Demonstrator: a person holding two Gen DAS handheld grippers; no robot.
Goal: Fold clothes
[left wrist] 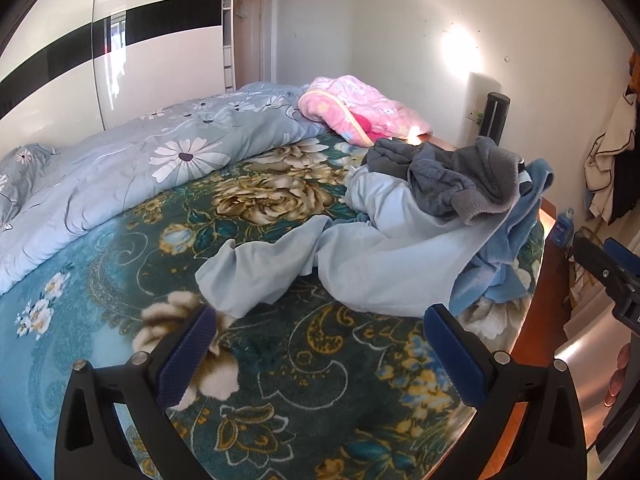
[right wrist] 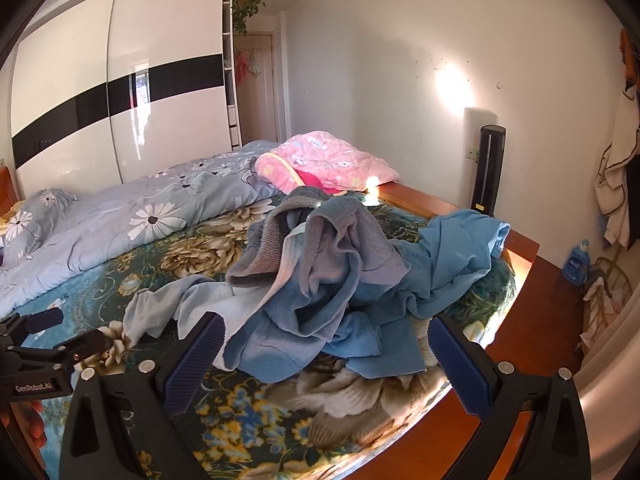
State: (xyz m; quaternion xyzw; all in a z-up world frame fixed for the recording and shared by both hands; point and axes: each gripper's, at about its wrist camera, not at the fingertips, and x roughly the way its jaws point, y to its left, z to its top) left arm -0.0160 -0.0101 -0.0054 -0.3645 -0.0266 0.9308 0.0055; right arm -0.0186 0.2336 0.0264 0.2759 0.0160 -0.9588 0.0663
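A heap of clothes lies on the bed near its foot corner. A pale blue garment (left wrist: 360, 264) spreads toward the front, with a sleeve (left wrist: 248, 268) reaching left. A grey sweater (left wrist: 460, 180) sits on top, and a brighter blue garment (left wrist: 516, 224) hangs off the right side. In the right wrist view the grey sweater (right wrist: 320, 240) tops the blue garment (right wrist: 452, 256). My left gripper (left wrist: 320, 320) hovers open just short of the pale garment, holding nothing. My right gripper (right wrist: 328, 332) is open too, its fingers flanking the near edge of the blue heap.
The bed carries a teal floral blanket (left wrist: 280, 392), a folded daisy-print quilt (left wrist: 140, 160) along the left, and a pink padded quilt (left wrist: 360, 108) at the back. A wooden bed frame (right wrist: 516, 236) edges the right side. A blue bottle (right wrist: 576, 264) and a basket (right wrist: 608, 292) stand on the floor.
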